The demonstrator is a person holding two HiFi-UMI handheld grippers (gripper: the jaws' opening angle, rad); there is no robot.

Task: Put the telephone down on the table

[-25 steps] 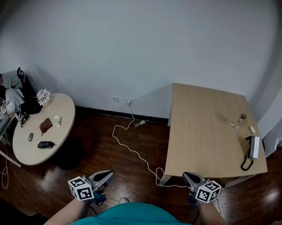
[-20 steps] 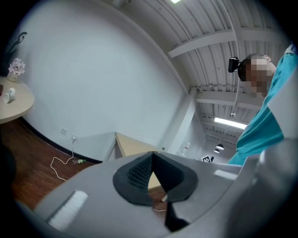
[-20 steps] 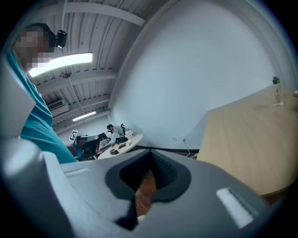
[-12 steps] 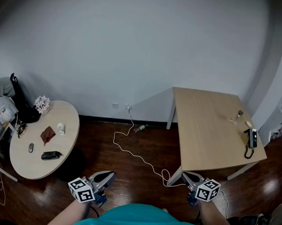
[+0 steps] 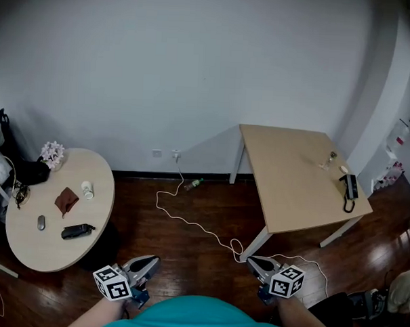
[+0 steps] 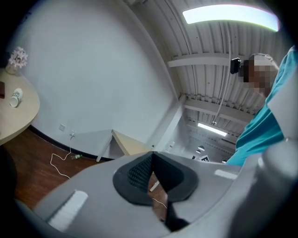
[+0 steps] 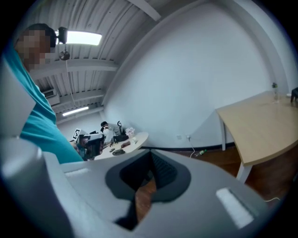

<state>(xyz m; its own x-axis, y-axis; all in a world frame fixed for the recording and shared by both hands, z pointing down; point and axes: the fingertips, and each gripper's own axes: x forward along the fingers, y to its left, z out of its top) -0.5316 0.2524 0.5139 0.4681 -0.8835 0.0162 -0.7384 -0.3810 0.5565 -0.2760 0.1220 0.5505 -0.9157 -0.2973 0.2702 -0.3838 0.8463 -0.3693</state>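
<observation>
The black telephone [image 5: 350, 188] with its coiled cord lies near the right edge of the square wooden table [image 5: 285, 183], far across the floor from both grippers. My left gripper [image 5: 153, 261] is low at the bottom left, close to my body, with its jaws shut on nothing. Likewise shut and empty, my right gripper [image 5: 251, 262] is at the bottom right, short of the table's near leg. In the left gripper view the pads [image 6: 139, 169] meet at the tip of that gripper [image 6: 152, 155], with the table [image 6: 128, 144] small beyond. In the right gripper view that gripper [image 7: 151, 155] is shut too, and the table [image 7: 265, 123] stands to its right.
A round table [image 5: 35, 243] at the left carries a flower pot [image 5: 52, 153], a cup, a brown cloth and dark items. A white cable [image 5: 195, 225] snakes over the dark wood floor from a wall socket. A small bottle [image 5: 194, 184] lies by the wall. A person [image 7: 104, 128] sits behind the round table.
In the head view the square table and telephone have slid left and up and look smaller. Both grippers have stayed shut at the frame's bottom, drifting slightly left.
</observation>
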